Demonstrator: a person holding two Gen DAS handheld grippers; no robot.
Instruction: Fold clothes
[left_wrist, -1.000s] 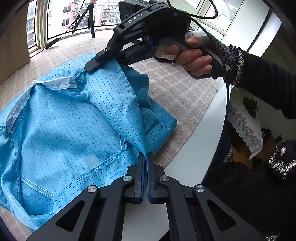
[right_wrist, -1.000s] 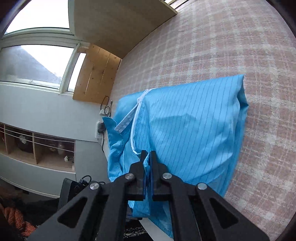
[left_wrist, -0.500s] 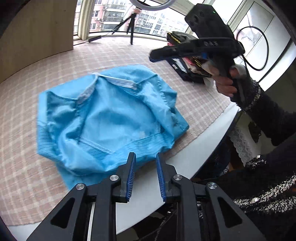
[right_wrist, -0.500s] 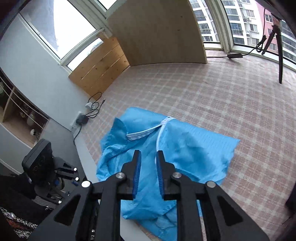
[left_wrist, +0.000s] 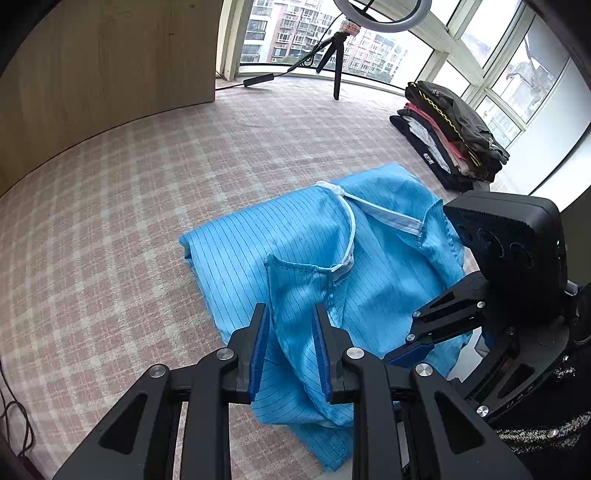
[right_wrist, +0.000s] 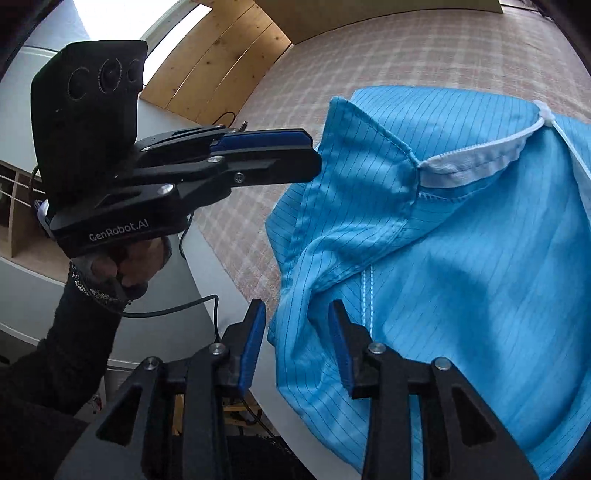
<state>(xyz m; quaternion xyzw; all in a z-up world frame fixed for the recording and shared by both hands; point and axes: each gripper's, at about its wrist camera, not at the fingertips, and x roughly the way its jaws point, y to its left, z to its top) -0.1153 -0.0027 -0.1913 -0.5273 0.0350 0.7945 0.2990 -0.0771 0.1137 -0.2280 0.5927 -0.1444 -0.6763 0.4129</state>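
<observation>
Shirt, blue with thin stripes, lies folded on a checked cloth by big windows. A clothes pile sits at the right. The left gripper is released, shirt loose between its fingers. The right gripper is opening over the shirt's edge.

Thin, smooth pinstriped blue cloth garment on a matt woven checked tablecloth; wood-grain panel behind.
</observation>
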